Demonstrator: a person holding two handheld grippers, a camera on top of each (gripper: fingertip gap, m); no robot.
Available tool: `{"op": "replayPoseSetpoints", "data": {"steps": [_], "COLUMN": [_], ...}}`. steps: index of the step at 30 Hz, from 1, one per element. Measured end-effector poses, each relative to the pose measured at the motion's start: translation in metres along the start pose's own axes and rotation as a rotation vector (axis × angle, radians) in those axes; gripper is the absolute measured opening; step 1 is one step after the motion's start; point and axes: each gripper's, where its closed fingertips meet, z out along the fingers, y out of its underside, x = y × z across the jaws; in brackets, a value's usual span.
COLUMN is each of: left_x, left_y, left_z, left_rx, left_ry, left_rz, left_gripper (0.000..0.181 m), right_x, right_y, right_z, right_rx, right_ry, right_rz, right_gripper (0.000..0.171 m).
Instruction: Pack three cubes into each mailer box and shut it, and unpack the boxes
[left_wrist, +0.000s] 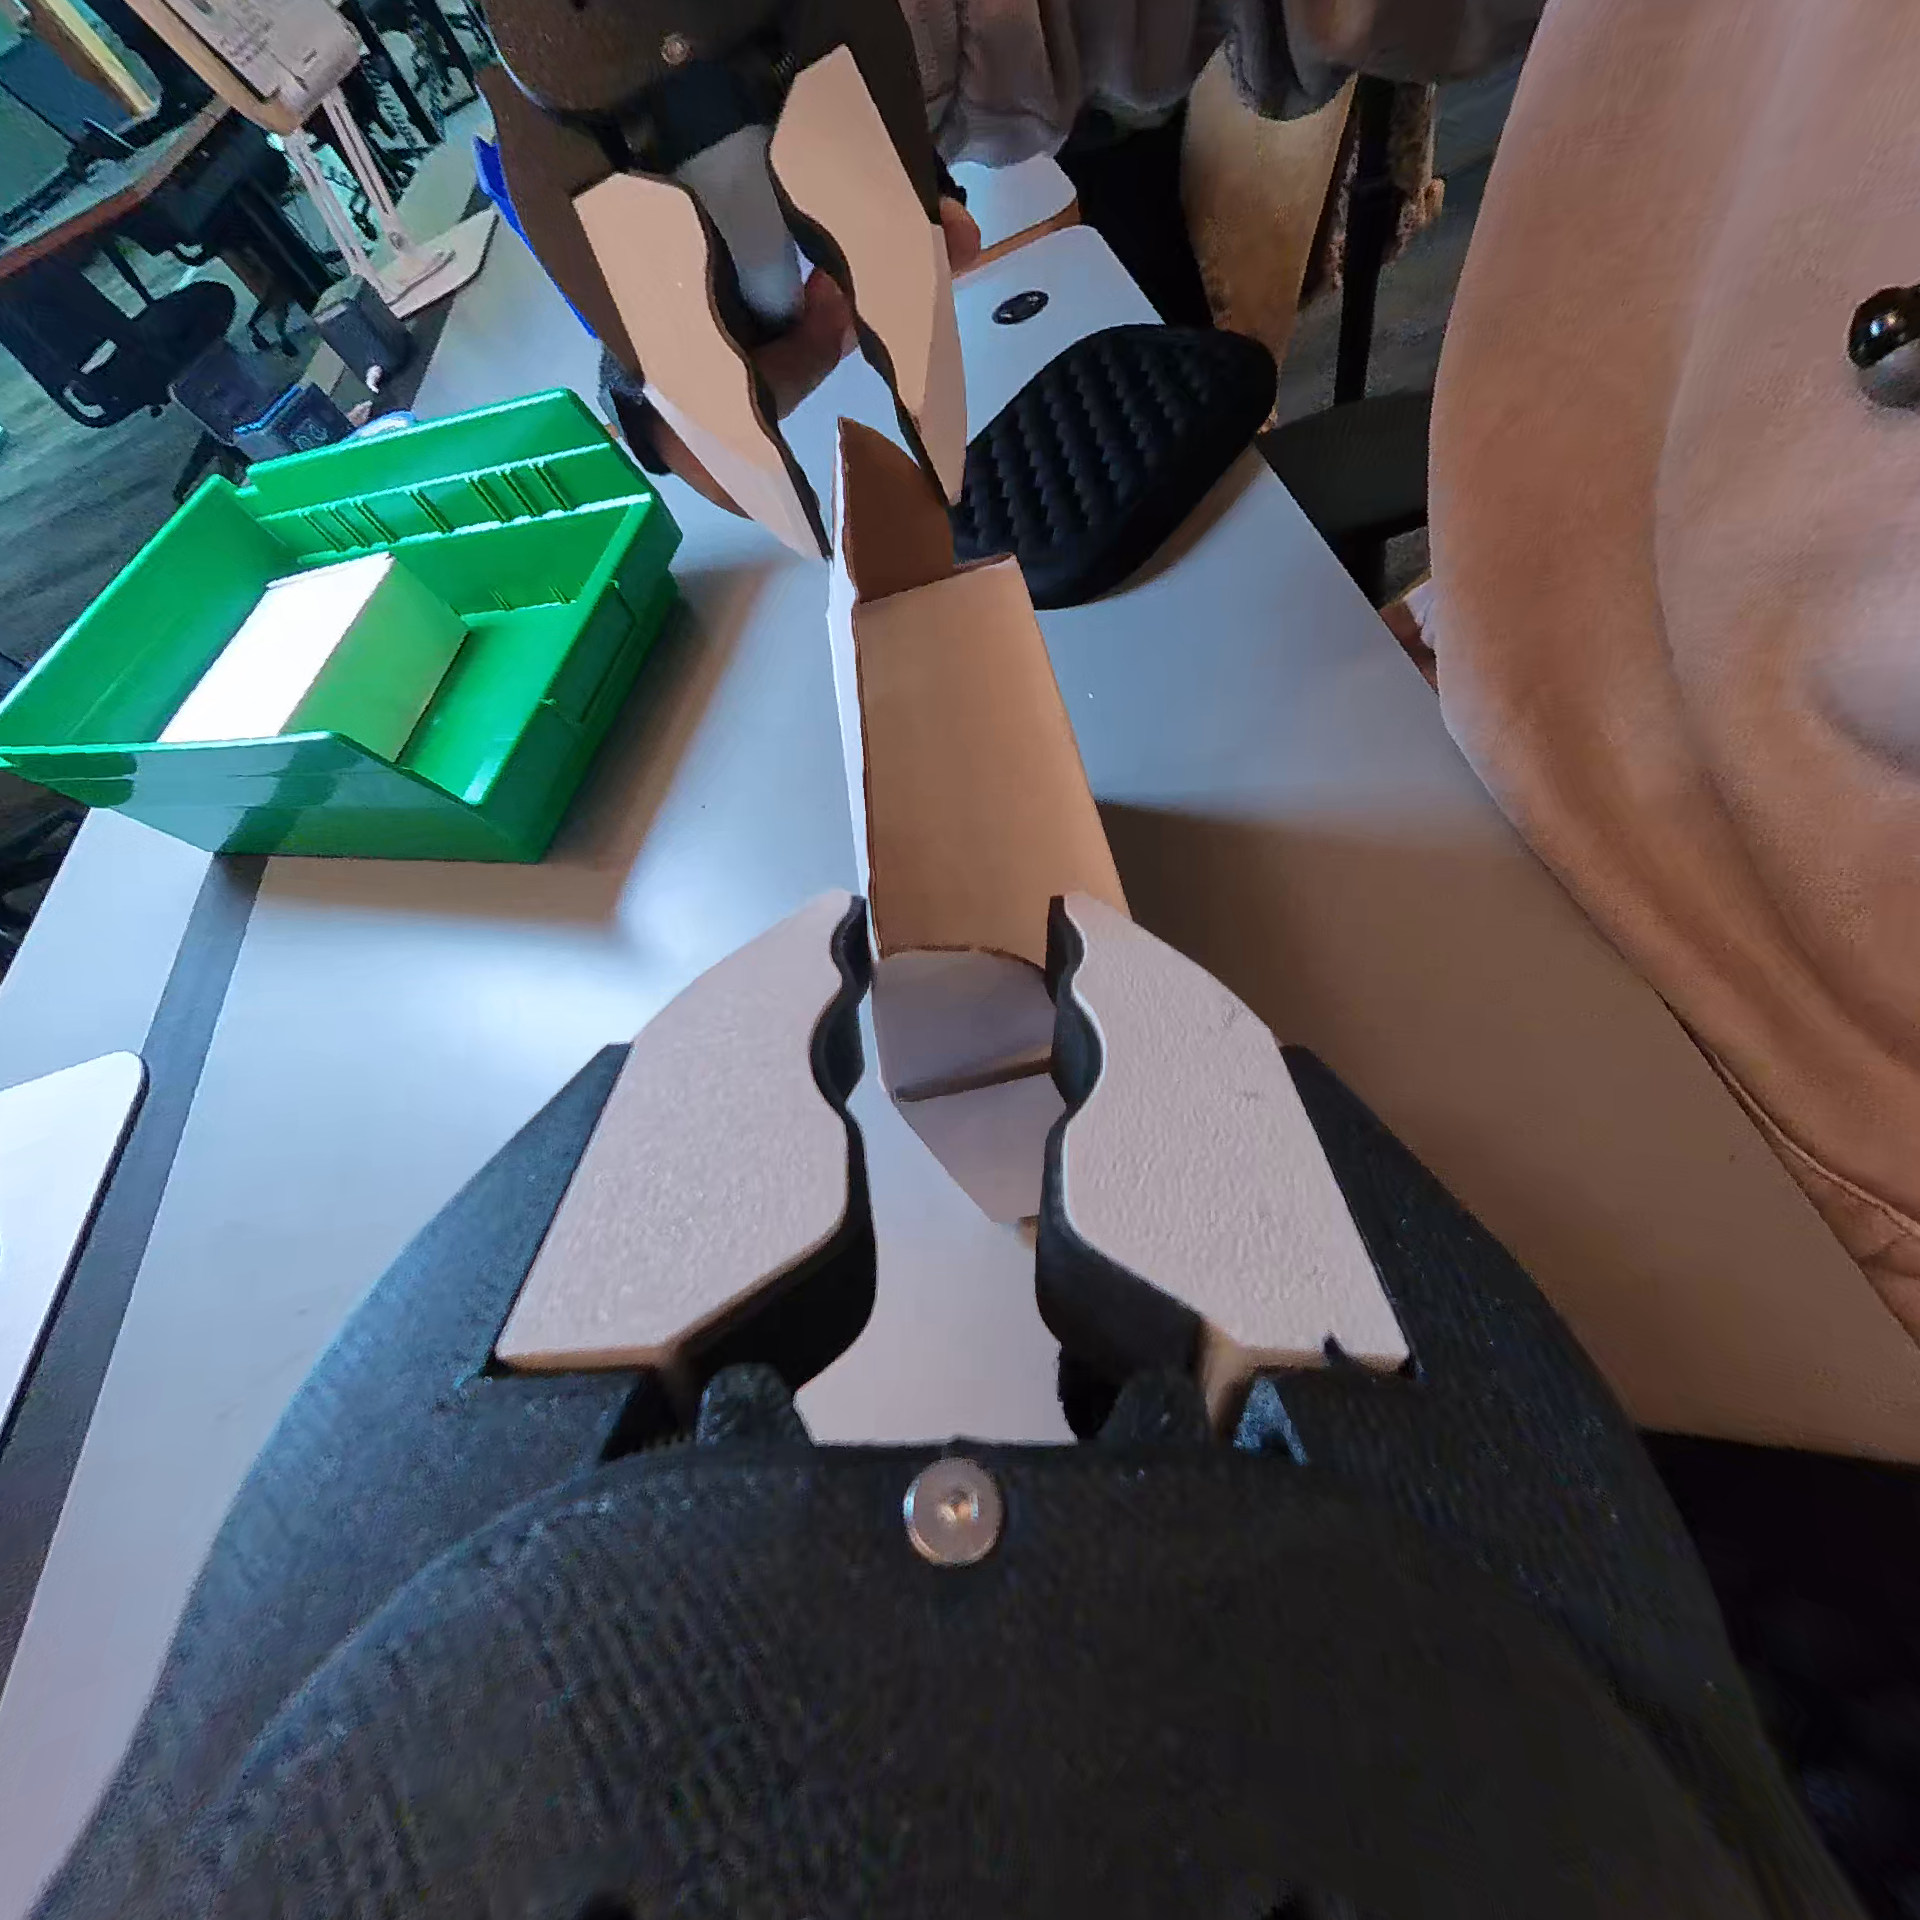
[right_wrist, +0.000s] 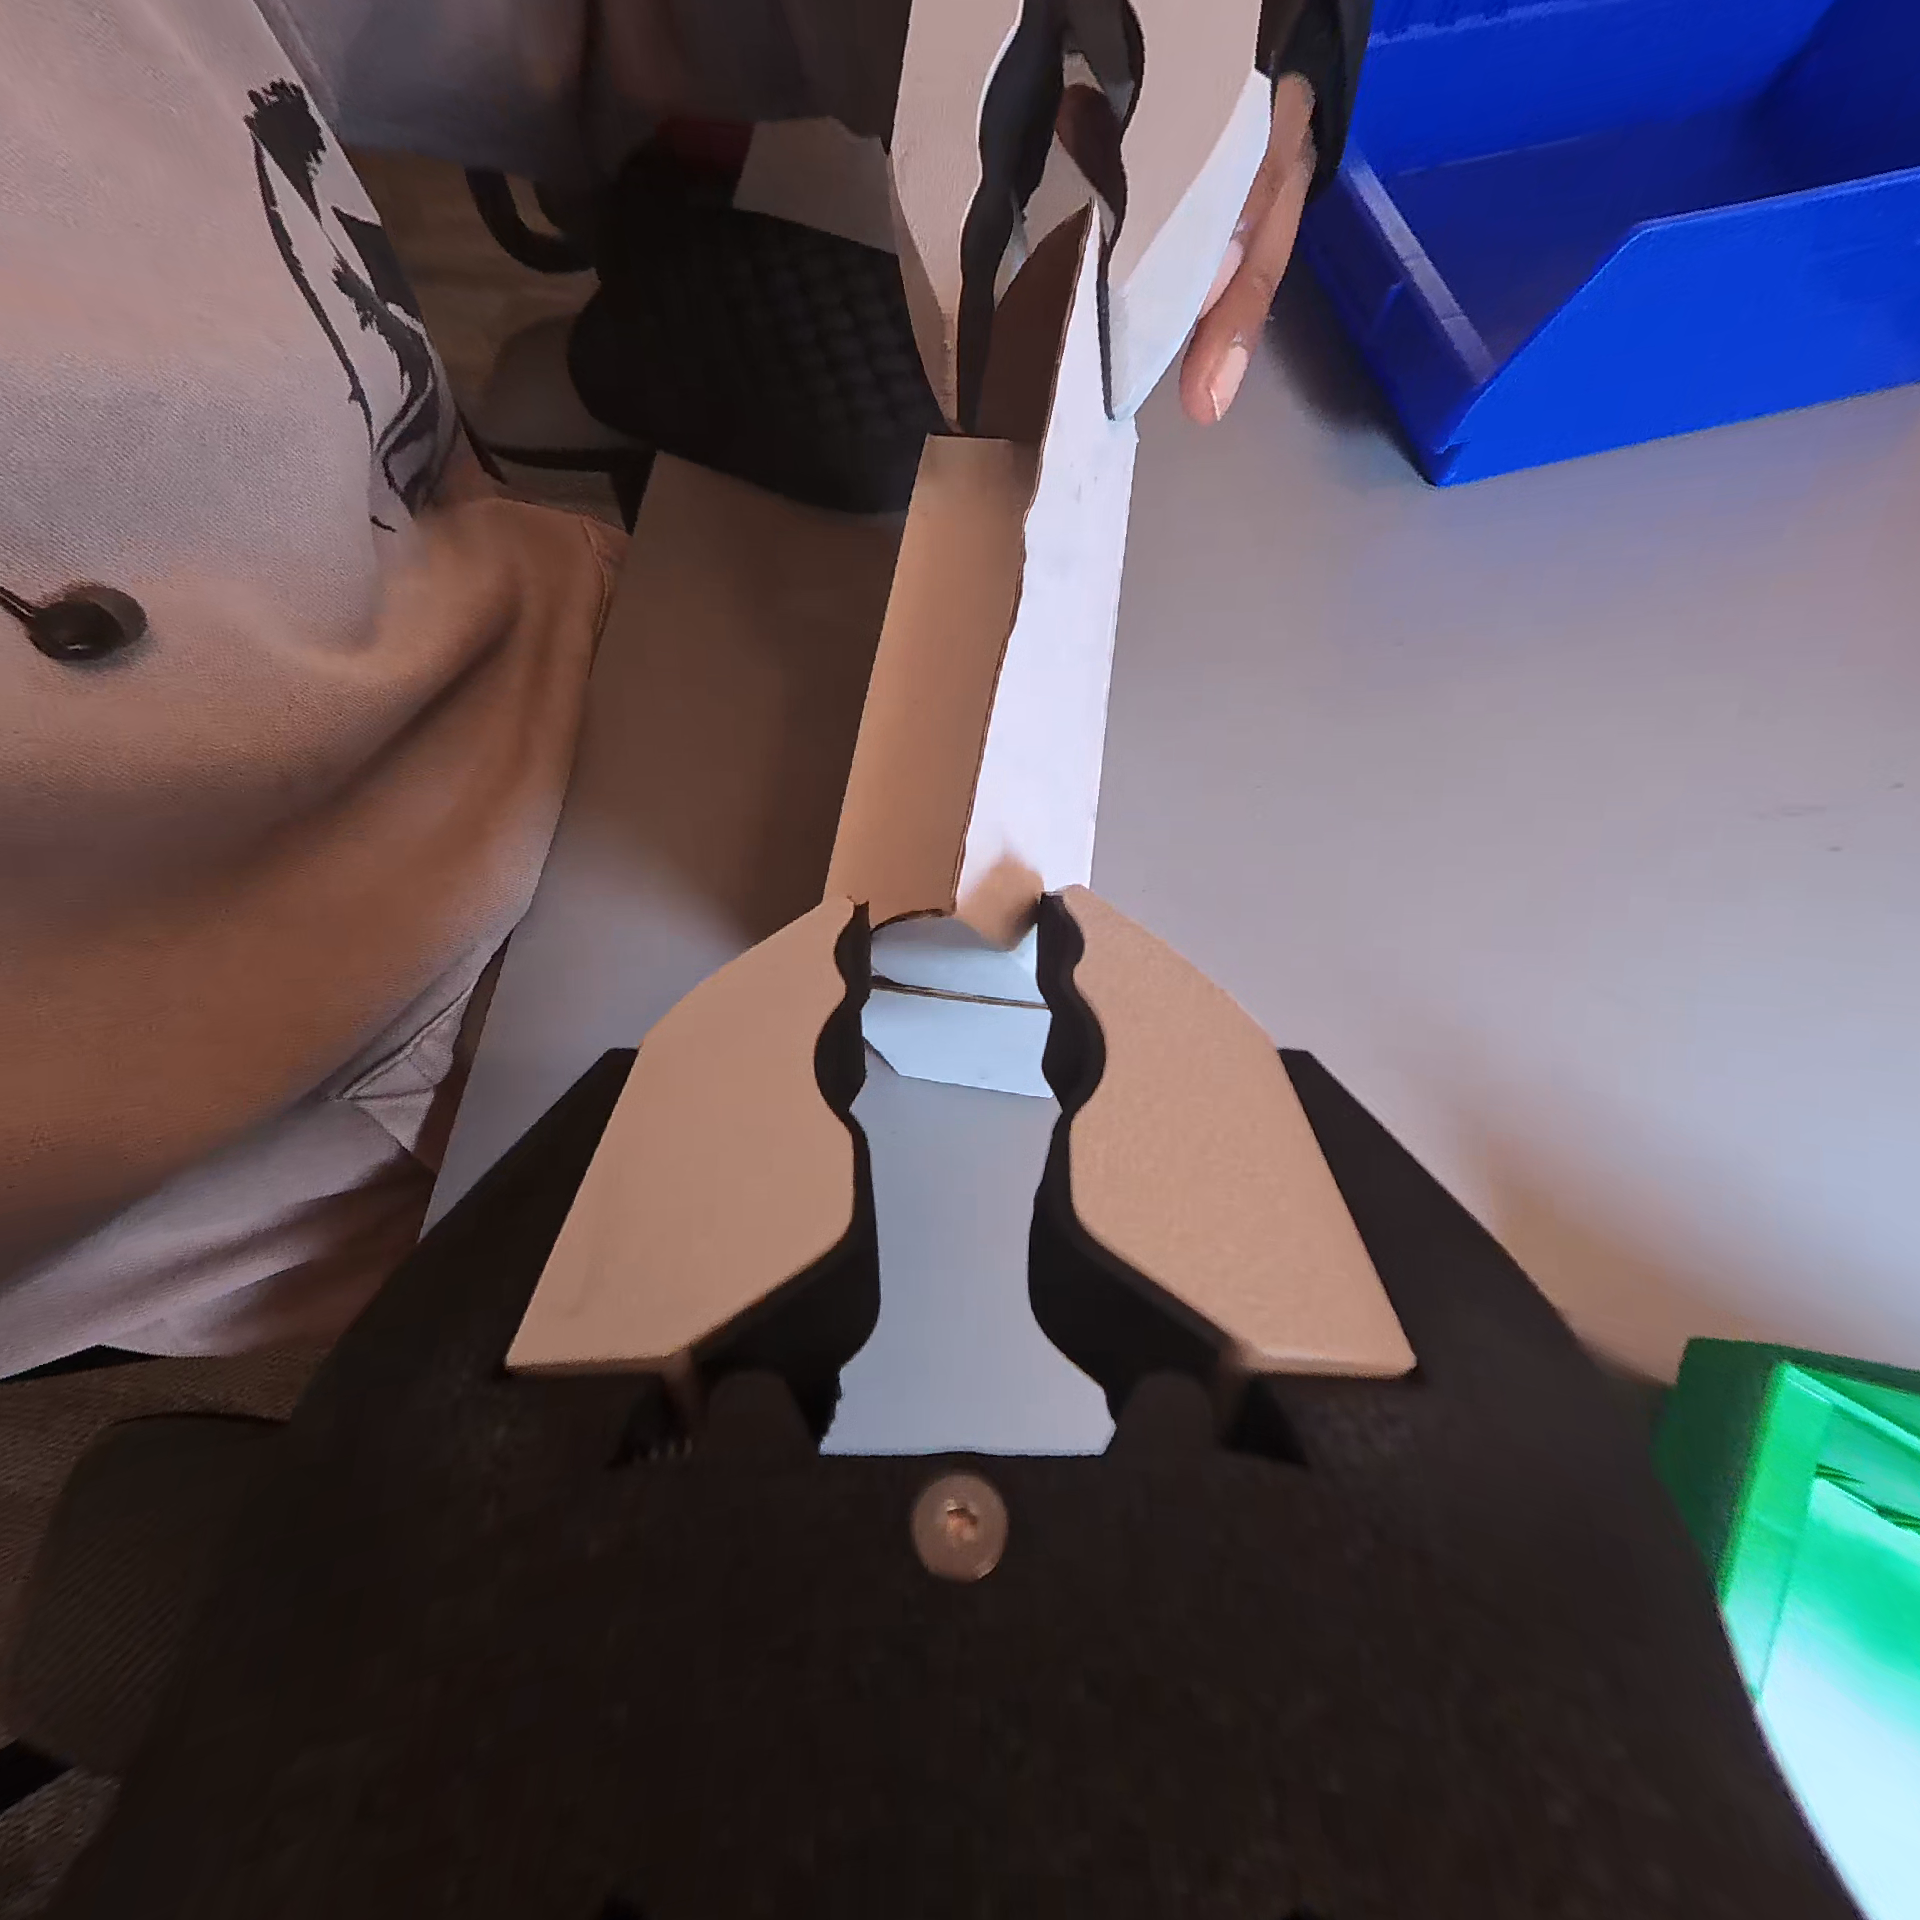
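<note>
A mailer box, white outside and brown inside, lies open on the grey table. One long narrow wall stands upright between my two grippers. My left gripper is shut on the near folded end of that wall. My right gripper is shut on the opposite end of the same box. Each gripper shows far off in the other's view: the right one and the left one. The box's wide brown panel lies flat toward the person. No cubes are in view.
A green bin holding a white box stands on the table to the left; its corner shows in the right wrist view. A blue bin stands beyond. A black chair back and a person's peach shirt border the table edge. About 12 cm separates my left fingertips from my right.
</note>
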Motion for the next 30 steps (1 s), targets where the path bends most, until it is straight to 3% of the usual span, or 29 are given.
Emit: {"op": "replayPoseSetpoints", "data": {"steps": [6, 12, 17, 21, 24, 30], "left_x": [0.003, 0.004, 0.009, 0.006, 0.019, 0.032], "left_y": [0.003, 0.01, -0.004, -0.02, 0.0, 0.026], "left_z": [-0.003, 0.0, -0.007, -0.015, -0.004, 0.01], "left_rx": [-0.031, -0.092, -0.047, -0.031, -0.14, -0.118], "left_ry": [0.057, -0.011, -0.065, -0.227, -0.256, -0.371], "left_rz": [-0.002, 0.086, 0.003, 0.059, 0.129, 0.215], "left_gripper": [0.034, 0.037, 0.062, 0.053, 0.05, 0.04], "right_x": [0.004, 0.008, 0.003, -0.004, -0.013, -0.016], "right_y": [0.001, 0.003, -0.003, -0.017, -0.009, 0.019], "right_z": [0.002, 0.004, -0.001, -0.01, 0.004, 0.025], "right_rx": [0.004, -0.014, 0.017, 0.035, -0.006, -0.091], "right_ry": [-0.006, 0.016, 0.039, 0.155, 0.214, 0.354], "right_rz": [0.0, -0.014, -0.022, -0.109, -0.146, -0.241], "right_gripper": [0.031, 0.031, 0.042, 0.042, 0.042, 0.042]}}
